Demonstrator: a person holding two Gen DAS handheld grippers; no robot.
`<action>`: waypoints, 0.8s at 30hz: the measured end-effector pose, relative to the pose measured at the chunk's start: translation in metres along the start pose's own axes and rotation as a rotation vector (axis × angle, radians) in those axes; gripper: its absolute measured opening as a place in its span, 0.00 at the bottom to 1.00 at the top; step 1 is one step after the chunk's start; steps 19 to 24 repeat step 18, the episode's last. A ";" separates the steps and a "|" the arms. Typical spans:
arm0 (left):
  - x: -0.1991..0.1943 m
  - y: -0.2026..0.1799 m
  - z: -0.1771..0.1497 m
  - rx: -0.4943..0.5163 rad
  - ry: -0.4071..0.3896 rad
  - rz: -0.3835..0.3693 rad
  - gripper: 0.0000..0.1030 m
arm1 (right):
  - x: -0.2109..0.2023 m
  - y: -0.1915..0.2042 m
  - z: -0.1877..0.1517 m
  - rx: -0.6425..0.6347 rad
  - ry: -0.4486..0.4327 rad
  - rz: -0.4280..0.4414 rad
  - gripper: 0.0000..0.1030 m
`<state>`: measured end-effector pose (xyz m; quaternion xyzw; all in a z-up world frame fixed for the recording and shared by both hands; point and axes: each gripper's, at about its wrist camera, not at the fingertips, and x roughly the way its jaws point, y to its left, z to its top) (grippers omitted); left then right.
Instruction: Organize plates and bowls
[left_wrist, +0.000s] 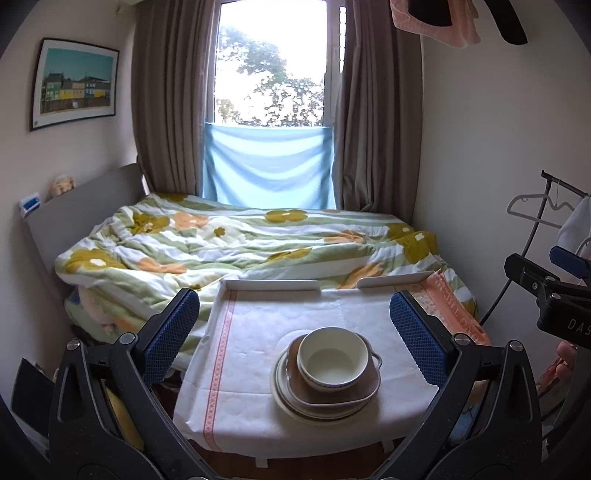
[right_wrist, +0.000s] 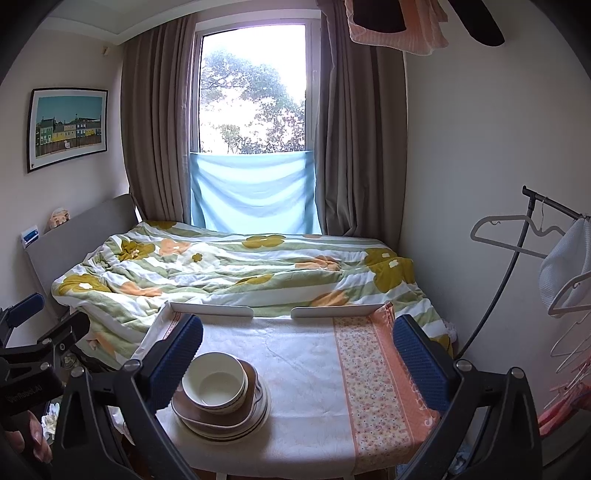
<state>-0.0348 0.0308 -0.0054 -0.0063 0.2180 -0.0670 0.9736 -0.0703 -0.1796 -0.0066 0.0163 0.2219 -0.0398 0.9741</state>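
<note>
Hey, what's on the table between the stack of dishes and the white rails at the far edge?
Nothing but bare tablecloth lies between the dish stack and the white rails; both wrist views show it.

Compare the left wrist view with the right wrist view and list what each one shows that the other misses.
Only the left wrist view shows the right tool at its right edge, and the left tool's own open blue pads.

Only the right wrist view shows the left tool at its left edge, more of the clothes rack with a white garment, and the full floral orange strip of the tablecloth.

Both show the white bowl stacked on a brown dish and plates, the bed and the window.
</note>
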 end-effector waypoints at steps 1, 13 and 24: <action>0.001 0.000 0.000 0.001 0.000 0.004 1.00 | 0.002 0.000 0.001 0.000 0.000 0.000 0.99; 0.015 0.008 0.005 0.002 -0.017 0.045 1.00 | 0.007 0.002 0.002 -0.002 -0.001 -0.003 0.99; 0.026 0.015 0.006 0.003 -0.018 0.041 1.00 | 0.016 0.006 0.004 0.004 0.008 -0.004 0.99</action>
